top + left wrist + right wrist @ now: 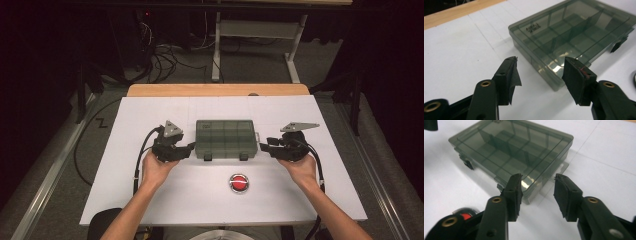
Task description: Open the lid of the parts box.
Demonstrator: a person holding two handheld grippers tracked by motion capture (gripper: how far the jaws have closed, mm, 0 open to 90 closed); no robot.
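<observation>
The box (226, 139) lies mid-frame; its embossed lid writing is unreadable. Left gripper (540, 75) and right gripper (537, 192) flank its ends, fingers apart, not touching.

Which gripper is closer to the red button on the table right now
The right gripper, slightly. It sits at the box's right end, up and right of the red button. The left gripper sits at the box's left end, farther up-left.

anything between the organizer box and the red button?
Nothing: in the high view, bare white table separates the organizer box from the red button.
</observation>
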